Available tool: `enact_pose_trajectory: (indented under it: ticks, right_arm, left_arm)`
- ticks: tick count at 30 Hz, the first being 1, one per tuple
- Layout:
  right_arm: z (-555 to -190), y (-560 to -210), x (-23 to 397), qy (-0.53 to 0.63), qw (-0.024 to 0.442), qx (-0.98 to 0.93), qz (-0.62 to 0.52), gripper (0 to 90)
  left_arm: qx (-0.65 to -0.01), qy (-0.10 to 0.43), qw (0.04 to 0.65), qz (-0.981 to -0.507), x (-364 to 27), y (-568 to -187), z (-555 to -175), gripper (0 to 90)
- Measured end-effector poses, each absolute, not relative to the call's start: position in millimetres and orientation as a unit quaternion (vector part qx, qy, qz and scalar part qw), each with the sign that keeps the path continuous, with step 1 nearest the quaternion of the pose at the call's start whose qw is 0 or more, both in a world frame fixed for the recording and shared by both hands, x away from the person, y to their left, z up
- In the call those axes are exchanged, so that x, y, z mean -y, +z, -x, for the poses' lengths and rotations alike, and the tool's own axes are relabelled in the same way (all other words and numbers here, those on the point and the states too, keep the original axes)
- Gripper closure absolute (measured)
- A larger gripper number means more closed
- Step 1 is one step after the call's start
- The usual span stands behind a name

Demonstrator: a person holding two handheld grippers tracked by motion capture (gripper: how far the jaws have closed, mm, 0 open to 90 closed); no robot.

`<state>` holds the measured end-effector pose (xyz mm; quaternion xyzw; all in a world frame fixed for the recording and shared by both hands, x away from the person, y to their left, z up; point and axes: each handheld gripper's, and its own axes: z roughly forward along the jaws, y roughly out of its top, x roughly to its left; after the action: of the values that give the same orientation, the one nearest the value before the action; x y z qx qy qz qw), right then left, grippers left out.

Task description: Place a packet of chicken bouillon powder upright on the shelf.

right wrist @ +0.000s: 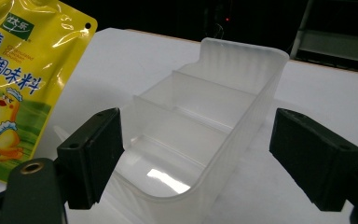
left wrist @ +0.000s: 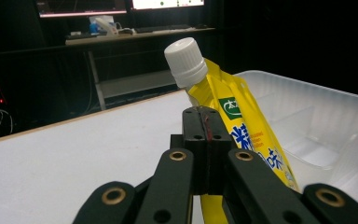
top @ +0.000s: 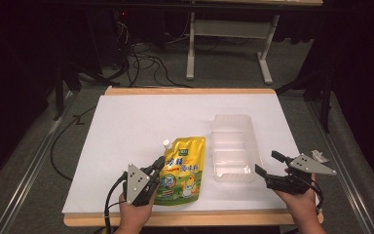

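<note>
A yellow spouted pouch (top: 185, 168) with a white cap (top: 166, 144) lies at the table's front, just left of a clear plastic tray (top: 231, 117). My left gripper (top: 158, 163) is shut on the pouch's left edge. In the left gripper view the jaws (left wrist: 206, 116) are pressed together, and the pouch (left wrist: 247, 130) rises tilted with its cap (left wrist: 185, 60) up. My right gripper (top: 268, 163) stands open at the tray's near right corner. In the right gripper view the jaws (right wrist: 196, 154) straddle the divided tray's (right wrist: 242, 51) near end without touching it, with the pouch (right wrist: 14, 93) at the left.
A white sheet (top: 141, 117) covers the wooden tabletop. Beyond the far edge stand a white desk frame (top: 226, 29) and loose cables (top: 146, 63) on the floor. A small grey scrap (top: 320, 156) lies near the table's right edge.
</note>
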<state>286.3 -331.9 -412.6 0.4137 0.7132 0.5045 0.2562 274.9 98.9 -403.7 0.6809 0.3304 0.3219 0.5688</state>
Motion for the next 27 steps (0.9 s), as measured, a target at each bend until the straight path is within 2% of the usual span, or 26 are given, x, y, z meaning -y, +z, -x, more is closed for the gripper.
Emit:
enact_pose_trajectory:
  ticks: [7,12,14,17,27]
  right_arm:
    - [-280,-397,309,0.518,0.237,-0.721,-0.395,16.0]
    - [-285,-383,274,0.536,0.181,-0.732,-0.379,13.6]
    - [-287,-382,267,0.535,0.174,-0.735,-0.379,12.3]
    - [-302,-380,241,0.532,0.139,-0.744,-0.38,10.2]
    - [-335,-381,193,0.52,0.092,-0.755,-0.388,8.7]
  left_arm:
    - [-0.303,0.336,0.577,-0.68,-93,-400,-264,90.0]
    - [-0.307,0.327,0.584,-0.677,-93,-400,-265,90.0]
    - [-0.309,0.325,0.585,-0.676,-93,-400,-266,90.0]
    - [-0.313,0.317,0.589,-0.674,-94,-400,-267,90.0]
    - [-0.306,0.314,0.593,-0.675,-93,-398,-265,90.0]
